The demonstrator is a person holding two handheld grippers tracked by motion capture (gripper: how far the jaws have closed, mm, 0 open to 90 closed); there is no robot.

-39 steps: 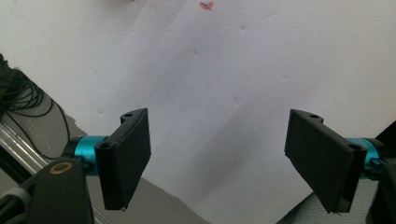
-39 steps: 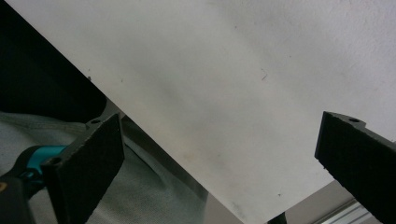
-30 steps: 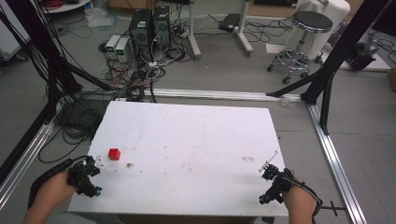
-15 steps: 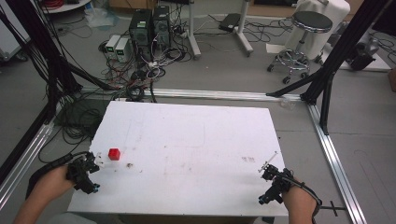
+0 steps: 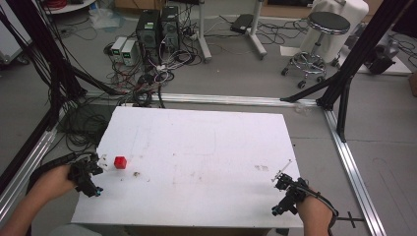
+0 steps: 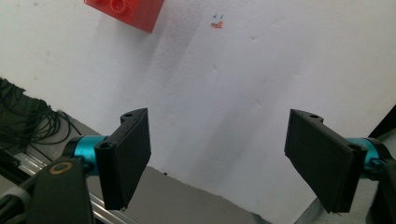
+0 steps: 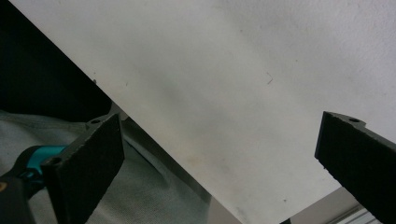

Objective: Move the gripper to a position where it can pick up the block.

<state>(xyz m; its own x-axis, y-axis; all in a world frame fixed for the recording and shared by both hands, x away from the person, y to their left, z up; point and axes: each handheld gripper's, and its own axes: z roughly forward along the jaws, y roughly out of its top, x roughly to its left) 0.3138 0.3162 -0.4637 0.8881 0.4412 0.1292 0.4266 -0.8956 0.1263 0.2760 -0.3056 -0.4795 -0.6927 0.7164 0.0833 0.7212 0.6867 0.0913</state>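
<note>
At about 8 o'clock on the white table (image 5: 206, 147), the left gripper (image 5: 87, 176) sits at the table's left edge, held in the person's left hand (image 5: 51, 182). In the left gripper view its jaws stand wide apart with nothing between them, hanging over the table's edge, with grey floor and a metal rail below. Just beside that gripper, toward 2 o'clock from it, a small red block (image 5: 120, 162) rests on the table, apart from the jaws; in the left gripper view the block (image 6: 125, 11) lies at 11 o'clock, cut off by the top edge, with a round stud on its upper face. A small dark speck (image 5: 136, 173) lies on the table just right of the block. Faint marks (image 5: 260, 168) show farther right on the table. At about 4 o'clock on the table, the right gripper (image 5: 285, 194) hangs over the near right corner, held in the person's right hand (image 5: 314, 214). In the right gripper view its jaws are also spread wide and empty, over bare table and its edge.
</note>
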